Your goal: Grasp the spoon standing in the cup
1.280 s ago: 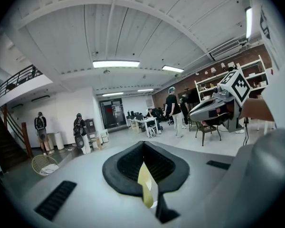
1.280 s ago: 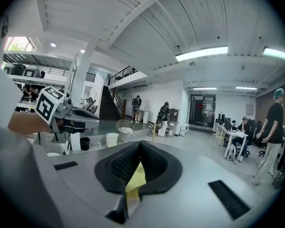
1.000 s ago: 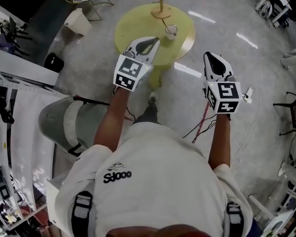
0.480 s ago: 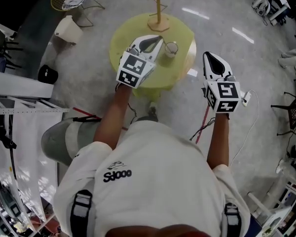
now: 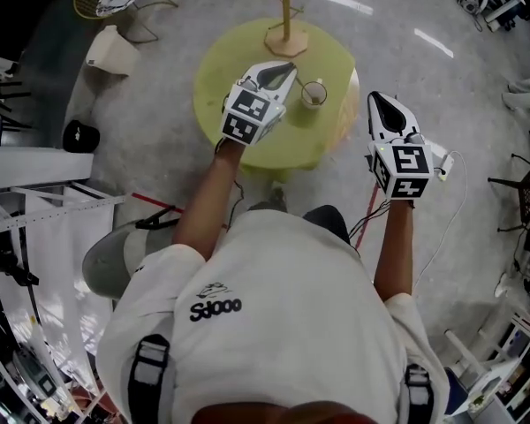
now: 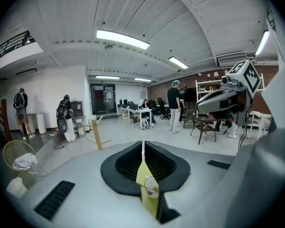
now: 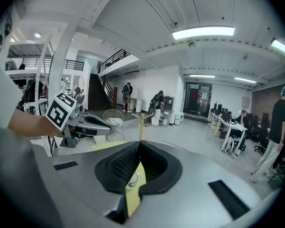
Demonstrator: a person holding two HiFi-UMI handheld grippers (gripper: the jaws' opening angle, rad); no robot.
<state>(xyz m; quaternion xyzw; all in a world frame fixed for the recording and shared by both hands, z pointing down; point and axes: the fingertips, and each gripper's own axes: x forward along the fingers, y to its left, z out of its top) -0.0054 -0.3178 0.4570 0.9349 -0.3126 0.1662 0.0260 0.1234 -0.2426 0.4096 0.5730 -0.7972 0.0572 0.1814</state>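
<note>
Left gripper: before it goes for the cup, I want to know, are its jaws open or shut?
Shut. The left gripper shows its jaw tips meeting, nothing between them; the cup sits beyond.

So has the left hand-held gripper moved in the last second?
Yes. Against the round yellow table, the left hand-held gripper has advanced from its near edge to over the top, left of the clear cup.

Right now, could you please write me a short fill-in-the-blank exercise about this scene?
The cup stands on a round ___ table.
The jaws of the left gripper are ___.
The right gripper is beside the table, over the ___.
Missing words: yellow; shut; floor.
</note>
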